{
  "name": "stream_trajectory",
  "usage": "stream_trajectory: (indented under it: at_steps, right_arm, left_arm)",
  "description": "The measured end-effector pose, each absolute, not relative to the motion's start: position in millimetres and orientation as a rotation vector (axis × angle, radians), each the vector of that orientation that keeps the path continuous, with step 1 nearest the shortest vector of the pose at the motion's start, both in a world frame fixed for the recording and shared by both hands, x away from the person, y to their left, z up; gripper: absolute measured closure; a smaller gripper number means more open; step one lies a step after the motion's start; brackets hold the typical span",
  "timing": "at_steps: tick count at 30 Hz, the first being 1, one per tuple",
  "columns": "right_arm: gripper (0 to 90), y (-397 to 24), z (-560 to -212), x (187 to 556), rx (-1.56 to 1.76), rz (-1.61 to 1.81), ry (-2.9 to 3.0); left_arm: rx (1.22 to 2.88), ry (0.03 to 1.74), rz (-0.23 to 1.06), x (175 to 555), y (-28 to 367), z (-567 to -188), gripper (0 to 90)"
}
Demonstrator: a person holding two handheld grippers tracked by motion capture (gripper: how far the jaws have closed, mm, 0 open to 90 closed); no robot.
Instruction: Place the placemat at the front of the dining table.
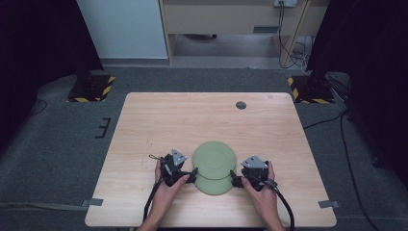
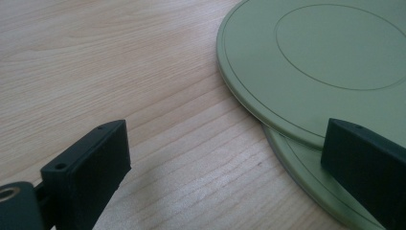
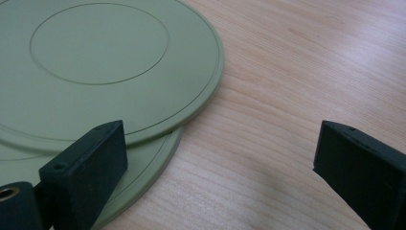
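Two green plates, stacked and offset: the upper plate [image 1: 214, 159] sits a bit farther up the frame, and the lower plate [image 1: 215, 184] peeks out beneath it toward the bottom. Both lie flat on the table [image 1: 159, 120], lower centre of the high view, between the two tools.

In the left gripper view the upper plate [image 2: 316, 62] fills the upper right and a crescent of the lower plate [image 2: 306, 167] shows under it. In the right gripper view the upper plate [image 3: 100, 67] is upper left and the lower plate [image 3: 153, 163] sticks out below its edge.

The left tool [image 1: 191, 174] is at the stack's left edge, jaws spread wide; in its own view [image 2: 225, 165] one jaw is over bare wood and the other over the plate rims, not gripping. The right tool [image 1: 234, 177] is at the right edge, also spread; in its own view [image 3: 220, 163] one jaw is over the lower plate's rim and the other over wood. Nothing is pinched by either.

Step judged: approach and positioning on the stack, grasp not yet made. Next move probably calls for getting a jaw under one plate's rim and closing on it. The rims are thin and low on the table, so the angle matters; risk of sliding the plates or catching both at once.

Also a small dark round spot [image 1: 241, 105] near the table's upper right.
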State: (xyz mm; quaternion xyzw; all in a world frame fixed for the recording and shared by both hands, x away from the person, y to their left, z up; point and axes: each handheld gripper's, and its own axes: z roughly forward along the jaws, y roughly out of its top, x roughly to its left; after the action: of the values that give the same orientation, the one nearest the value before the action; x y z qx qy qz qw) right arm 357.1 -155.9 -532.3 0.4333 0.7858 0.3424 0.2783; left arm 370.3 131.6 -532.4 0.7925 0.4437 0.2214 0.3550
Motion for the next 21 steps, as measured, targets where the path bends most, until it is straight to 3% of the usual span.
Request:
stream_trajectory:
  at_steps: [21]
  right_arm:
    - [2.8, -153.9, -533.7, 361.9, 1.183, 0.914, 2.077]
  left_arm:
    - [2.051, 1.154, 0.568, 374.9, 130.2, -531.8, 1.3]
